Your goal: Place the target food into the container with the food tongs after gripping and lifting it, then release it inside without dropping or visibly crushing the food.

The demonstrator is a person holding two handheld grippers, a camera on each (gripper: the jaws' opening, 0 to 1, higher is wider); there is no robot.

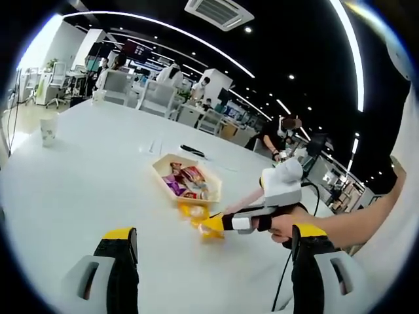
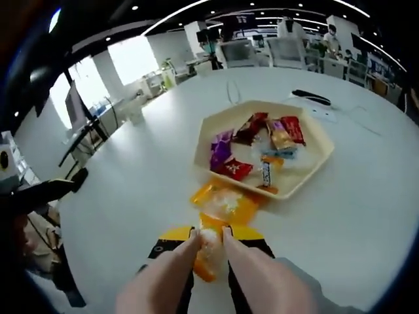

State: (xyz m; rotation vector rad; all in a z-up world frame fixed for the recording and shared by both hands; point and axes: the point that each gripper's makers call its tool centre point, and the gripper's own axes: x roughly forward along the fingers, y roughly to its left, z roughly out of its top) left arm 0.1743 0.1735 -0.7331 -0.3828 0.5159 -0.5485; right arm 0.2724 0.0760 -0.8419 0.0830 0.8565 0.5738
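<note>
- One orange snack packet (image 2: 222, 203) lies on the white table (image 2: 131, 196), touching the near edge of the hexagonal tray (image 2: 314, 167); a second orange packet (image 2: 208, 252) is pinched between the tongs (image 2: 209, 261)
- Right gripper (image 2: 208, 245): jaws closed around the tongs, squeezing them onto that packet
- Tray holds red, purple and white wrapped snacks (image 2: 262, 147)
- Left gripper (image 1: 213, 255): jaws spread wide, holding nothing, above bare table
- Far left in the left gripper view: paper cup (image 1: 48, 130)
</note>
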